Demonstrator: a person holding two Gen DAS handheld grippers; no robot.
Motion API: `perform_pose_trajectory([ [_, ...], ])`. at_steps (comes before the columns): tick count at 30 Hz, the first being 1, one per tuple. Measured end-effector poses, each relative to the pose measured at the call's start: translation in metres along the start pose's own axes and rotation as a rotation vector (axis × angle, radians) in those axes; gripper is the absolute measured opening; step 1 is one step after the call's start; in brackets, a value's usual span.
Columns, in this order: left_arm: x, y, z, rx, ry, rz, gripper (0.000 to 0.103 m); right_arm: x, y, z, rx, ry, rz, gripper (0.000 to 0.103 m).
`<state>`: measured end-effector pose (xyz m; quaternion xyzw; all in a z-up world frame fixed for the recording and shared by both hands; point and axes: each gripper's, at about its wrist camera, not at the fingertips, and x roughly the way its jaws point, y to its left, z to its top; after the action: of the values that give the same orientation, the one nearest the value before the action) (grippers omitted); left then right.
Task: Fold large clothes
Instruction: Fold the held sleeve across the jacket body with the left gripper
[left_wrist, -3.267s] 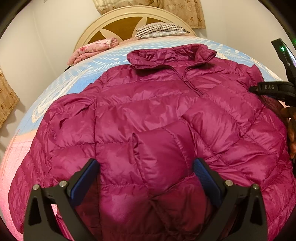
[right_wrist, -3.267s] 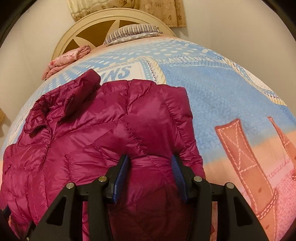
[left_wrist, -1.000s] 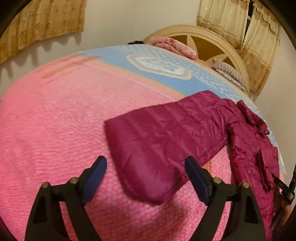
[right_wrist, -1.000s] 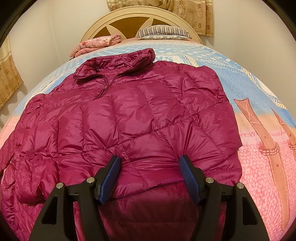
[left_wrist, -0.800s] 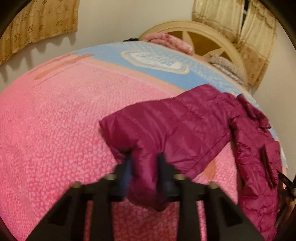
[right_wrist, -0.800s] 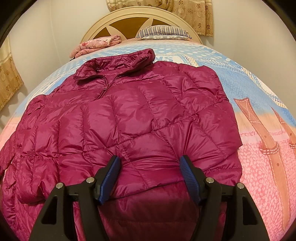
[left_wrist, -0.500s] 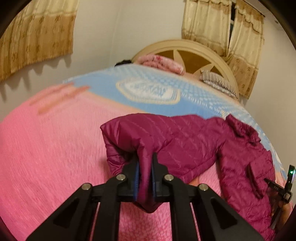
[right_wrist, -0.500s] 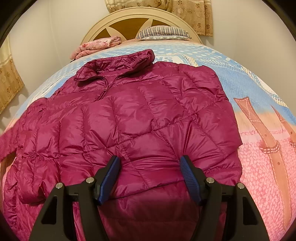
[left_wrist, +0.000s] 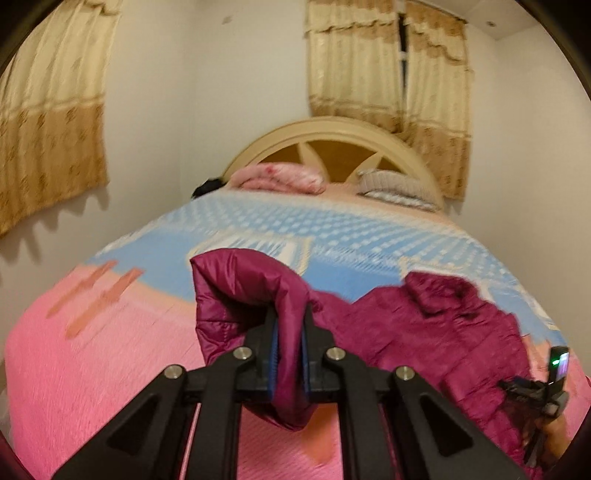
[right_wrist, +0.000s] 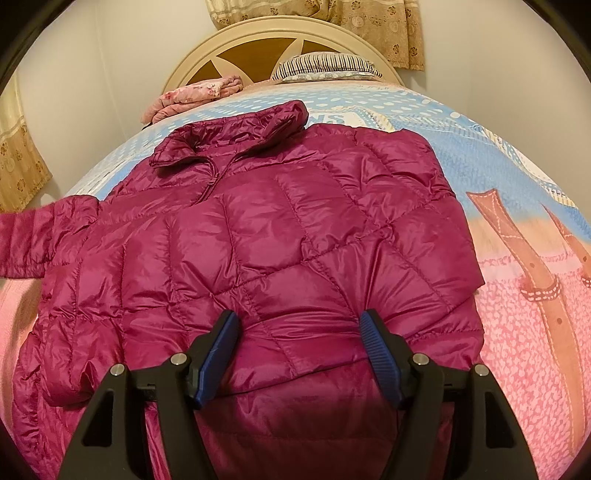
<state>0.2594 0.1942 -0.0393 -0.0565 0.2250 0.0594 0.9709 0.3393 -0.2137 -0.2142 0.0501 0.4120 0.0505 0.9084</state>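
A bed (right_wrist: 517, 155) spread with a blue-and-pink patterned cover fills both views, its cream arched headboard (right_wrist: 280, 40) set against a pale wall. Across the cover lies a magenta quilted puffer jacket (right_wrist: 266, 236), front up, collar toward the headboard and its near-side sleeve folded over the chest. Only the right wrist view takes in the whole body of the jacket; the left wrist view catches just its collar and shoulder (left_wrist: 454, 321), blurred, at the right of frame.

The left wrist view alone shows the sleeve (left_wrist: 240, 288) raised clear of the pink part of the cover, its cuff end clamped between the blue pads of the left gripper (left_wrist: 289, 354), jaws closed tight on the fabric. In the right wrist view that same sleeve appears only as a blurred strip (right_wrist: 33, 240) at the far left edge.

The right gripper (right_wrist: 301, 354) hangs over the jacket's lower front with its jaws spread wide, gripping nothing; whether its tips touch the fabric cannot be told. From the left wrist view it shows merely as a dark device with a green light (left_wrist: 550, 373).

Gold curtains (left_wrist: 388, 74) hang behind the headboard. A folded pink blanket (right_wrist: 195, 96) and a striped pillow (right_wrist: 325, 66) sit at the head of the bed.
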Motion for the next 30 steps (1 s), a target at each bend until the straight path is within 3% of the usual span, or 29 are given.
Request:
perform_pose_trajectory([
  [7,-0.006,-0.062,0.019,0.137,-0.056,-0.056,0.010,-0.001,0.000,0.000,0.010,-0.003,0.012,0.070],
  [14,-0.004,-0.115,0.018,0.213,-0.058,-0.138,0.010,-0.002,-0.001,-0.001,0.015,-0.007,0.028,0.074],
  [18,0.003,-0.148,0.011,0.258,-0.039,-0.193,0.010,-0.010,-0.005,-0.003,0.037,-0.038,0.055,0.078],
  [24,0.012,-0.192,-0.007,0.313,0.008,-0.262,0.010,-0.030,-0.014,-0.006,0.093,-0.138,0.033,0.078],
  [30,0.023,-0.223,-0.024,0.345,0.058,-0.309,0.010,-0.038,-0.018,-0.007,0.117,-0.182,0.023,0.078],
])
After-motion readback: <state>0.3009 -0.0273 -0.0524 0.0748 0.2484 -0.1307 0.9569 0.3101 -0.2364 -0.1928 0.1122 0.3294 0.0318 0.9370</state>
